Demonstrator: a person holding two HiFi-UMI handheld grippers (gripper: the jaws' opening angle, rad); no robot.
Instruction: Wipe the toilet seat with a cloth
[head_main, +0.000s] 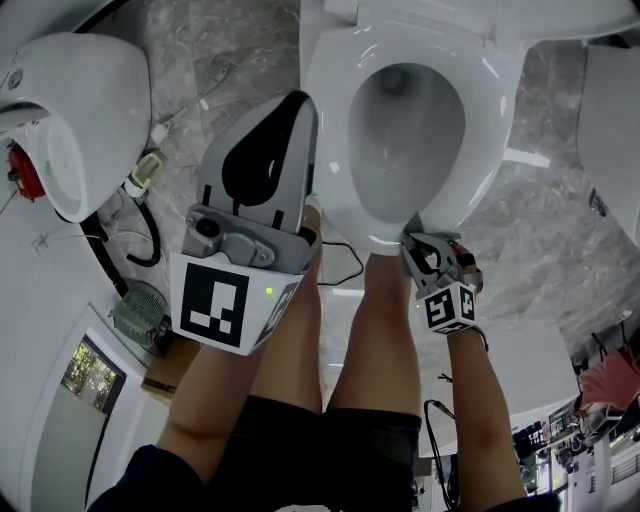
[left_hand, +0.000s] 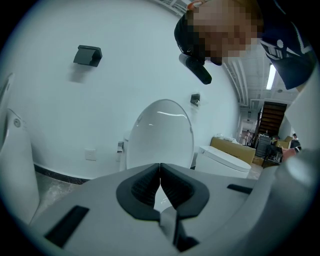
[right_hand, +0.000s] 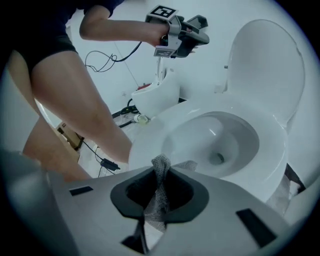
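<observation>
Cloth (right_hand: 159, 197) is clamped tight between the right gripper's (right_hand: 160, 172) jaws (a grey mesh tuft pokes out past the tips). Just beyond those tips the toilet seat (right_hand: 146, 145) front rim is found. The left gripper (left_hand: 160, 175) is held higher up, jaws closed on nothing, pointed at the raised lid (left_hand: 160, 132) farther off.

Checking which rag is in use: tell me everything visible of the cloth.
The cloth is grey with a fine mesh-like weave. Bunched into a narrow strip, it is pinched between the shut right tongs; a crumpled end pokes past their tips, over the front rim of the toilet seat. Whether it touches the seat cannot be told.
</observation>
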